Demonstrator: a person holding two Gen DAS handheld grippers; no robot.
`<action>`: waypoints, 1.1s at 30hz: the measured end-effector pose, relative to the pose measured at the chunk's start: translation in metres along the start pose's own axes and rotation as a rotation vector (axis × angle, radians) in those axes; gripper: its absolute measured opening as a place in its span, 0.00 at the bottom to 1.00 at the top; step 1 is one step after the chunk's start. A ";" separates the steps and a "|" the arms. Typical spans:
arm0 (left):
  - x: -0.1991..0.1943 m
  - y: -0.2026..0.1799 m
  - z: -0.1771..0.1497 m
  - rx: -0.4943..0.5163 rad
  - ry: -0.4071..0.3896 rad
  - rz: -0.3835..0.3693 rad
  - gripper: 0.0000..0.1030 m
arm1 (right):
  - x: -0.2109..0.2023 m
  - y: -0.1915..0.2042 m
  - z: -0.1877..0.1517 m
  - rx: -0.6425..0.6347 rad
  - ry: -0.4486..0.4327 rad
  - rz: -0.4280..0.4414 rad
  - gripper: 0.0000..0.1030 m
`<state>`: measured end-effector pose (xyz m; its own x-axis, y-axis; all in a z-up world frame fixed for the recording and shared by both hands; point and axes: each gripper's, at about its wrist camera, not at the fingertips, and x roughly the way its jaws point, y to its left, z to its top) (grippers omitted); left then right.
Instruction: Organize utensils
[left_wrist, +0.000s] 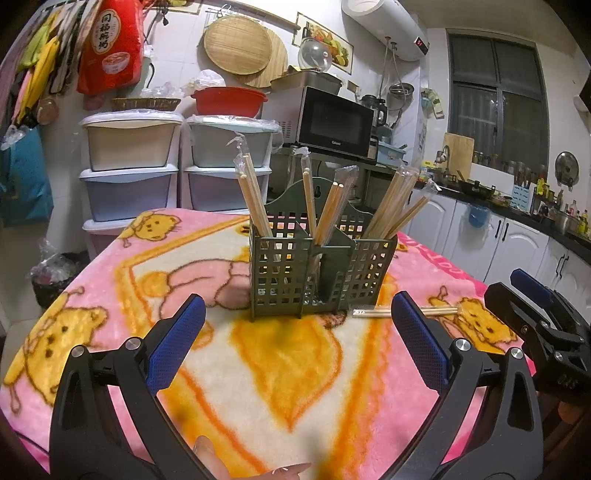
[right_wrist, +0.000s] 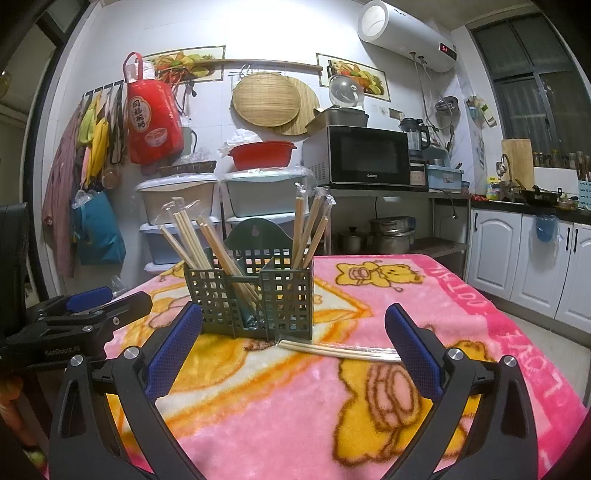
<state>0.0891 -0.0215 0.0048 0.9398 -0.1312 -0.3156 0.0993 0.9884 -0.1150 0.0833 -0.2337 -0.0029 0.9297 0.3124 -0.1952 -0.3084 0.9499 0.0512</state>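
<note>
Chopstick holder (left_wrist: 317, 273), green lattice, stands centre frame on pink cartoon blanket (left_wrist: 110, 295); wrapped chopsticks (left_wrist: 255, 199) upright in its compartments. One wrapped pair (right_wrist: 340, 350) lies flat on blanket just beside holder's base, lower centre of right wrist view. Left gripper (left_wrist: 297, 332) spread wide, empty, low in frame. Right gripper (right_wrist: 293, 341) likewise spread, empty, wrapped pair's far end behind its right-hand pad.

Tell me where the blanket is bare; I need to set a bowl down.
Free: the blanket between the left gripper and the green holder. Crowded: beside the holder, where wrapped chopsticks lie by the right gripper.
</note>
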 end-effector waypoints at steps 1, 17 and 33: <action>0.000 0.000 0.000 0.000 0.001 0.000 0.90 | 0.000 0.000 0.000 0.001 0.000 0.001 0.94; 0.000 0.000 0.001 0.001 0.004 -0.001 0.90 | 0.000 -0.001 0.000 0.001 0.000 0.001 0.94; -0.001 0.000 0.004 0.001 -0.007 0.019 0.90 | -0.002 -0.003 0.001 0.003 -0.003 -0.015 0.94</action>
<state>0.0894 -0.0213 0.0087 0.9436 -0.1121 -0.3115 0.0819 0.9907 -0.1083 0.0826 -0.2369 -0.0012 0.9346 0.2985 -0.1933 -0.2942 0.9544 0.0512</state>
